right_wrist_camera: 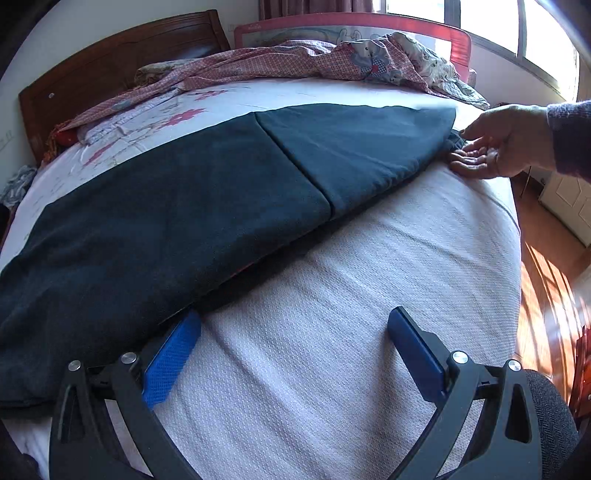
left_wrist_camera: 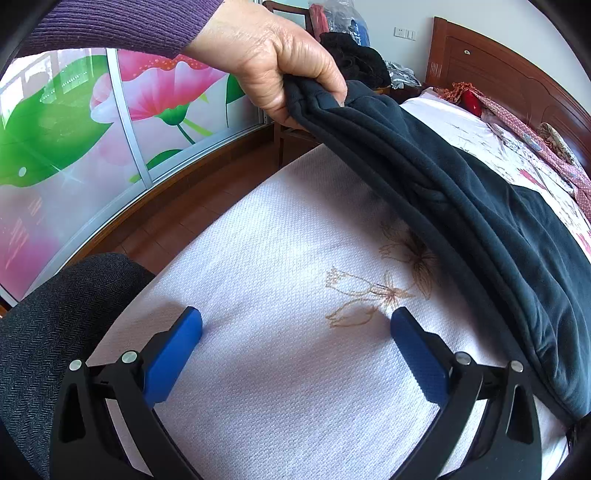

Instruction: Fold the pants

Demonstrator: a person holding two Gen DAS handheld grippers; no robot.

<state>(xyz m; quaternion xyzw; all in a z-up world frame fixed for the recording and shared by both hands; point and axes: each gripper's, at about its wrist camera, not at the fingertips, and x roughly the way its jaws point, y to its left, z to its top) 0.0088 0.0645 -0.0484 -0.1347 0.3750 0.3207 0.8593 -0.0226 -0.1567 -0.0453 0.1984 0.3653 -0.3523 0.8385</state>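
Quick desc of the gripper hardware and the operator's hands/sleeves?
Both the left gripper and right gripper have matte black curved arms, silver round pivot pins and blue textured finger pads. No cables visible. Bare hand has a purple ribbed knit sleeve.

Bright daylight from window [right_wrist_camera: 480, 22], sun streaks on floor [right_wrist_camera: 546, 280], fisheye-bent edges, dark corners

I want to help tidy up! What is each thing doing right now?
pants: dark, spread on the bed, one end lifted.
hand: bare, pinching the lifted end.
left gripper: open, holding nothing.
right gripper: open, one finger under the pants' edge.
blanket: rumpled by the headboard.
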